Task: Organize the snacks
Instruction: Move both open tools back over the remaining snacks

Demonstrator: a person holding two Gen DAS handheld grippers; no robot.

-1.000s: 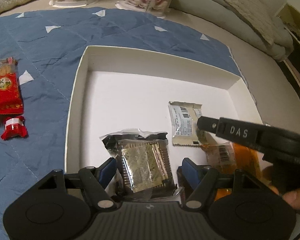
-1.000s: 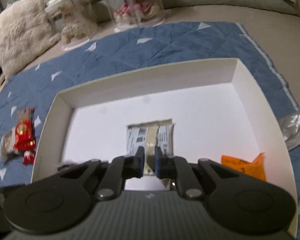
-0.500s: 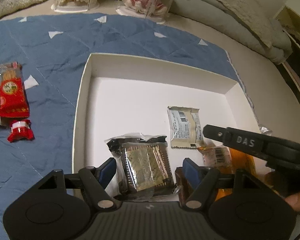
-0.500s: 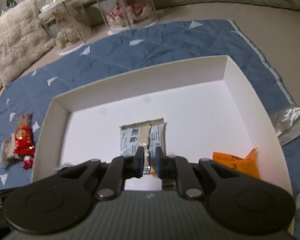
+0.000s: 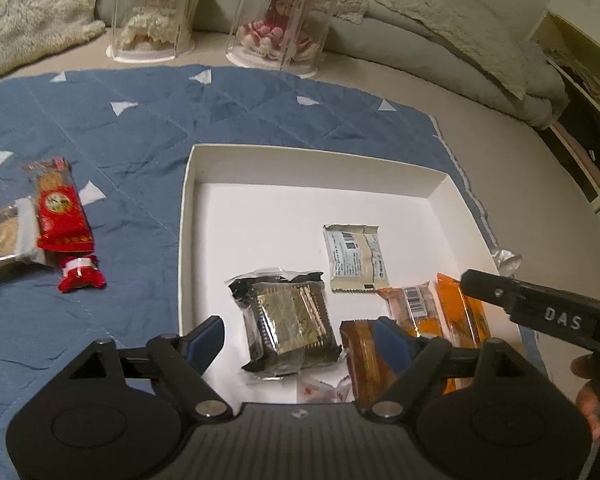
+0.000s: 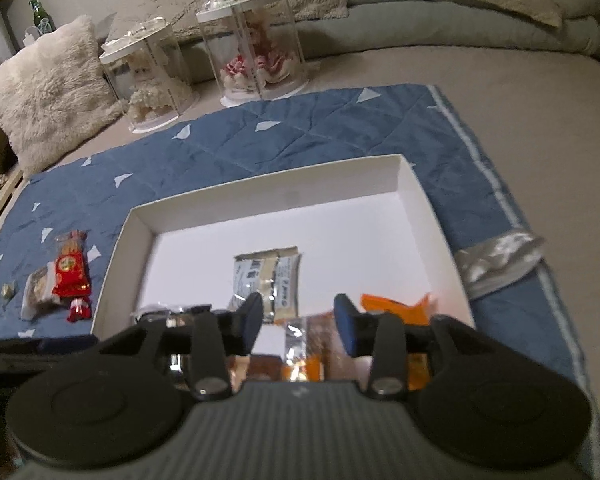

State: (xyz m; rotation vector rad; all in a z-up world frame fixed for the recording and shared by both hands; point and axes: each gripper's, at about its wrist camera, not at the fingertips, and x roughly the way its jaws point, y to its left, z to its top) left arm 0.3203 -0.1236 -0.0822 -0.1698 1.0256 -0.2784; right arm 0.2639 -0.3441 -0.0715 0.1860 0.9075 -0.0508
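Foreground, left wrist view: left hand-held gripper (image 5: 300,338), jaws spread wide after just opening further, nothing pinched; dark clear-wrapped biscuit packet (image 5: 290,318) lying flat between the blue pads but untouched, near the front edge of the white box (image 5: 185,216). Just right of it, brown packet (image 5: 360,356) partly behind the right pad, then two orange packets (image 5: 458,312) toward the box's front right corner. Small white wrapper with red print (image 5: 320,390) at the very front edge, mostly hidden by the gripper body.

Foreground, right wrist view: right hand-held gripper (image 6: 300,320), jaws parted after just opening, empty; blurred wrappers lying beneath the gap, not gripped.

Middle: pale printed sachet (image 5: 354,258) flat on the box floor, about central, label side up. Far half of the box floor bare.

Outside the box, on the blue quilted mat (image 5: 140,128) toward its left edge: red packet (image 5: 60,206), round biscuit in clear wrap (image 5: 4,236) touching it on the left, small red candy (image 5: 80,274) just in front. Silver foil packet (image 6: 500,256) on the mat against the box's right wall.

Far: two clear display cases with dolls (image 5: 220,12) beyond the mat's far edge; fluffy pillow (image 6: 48,96) at far left.
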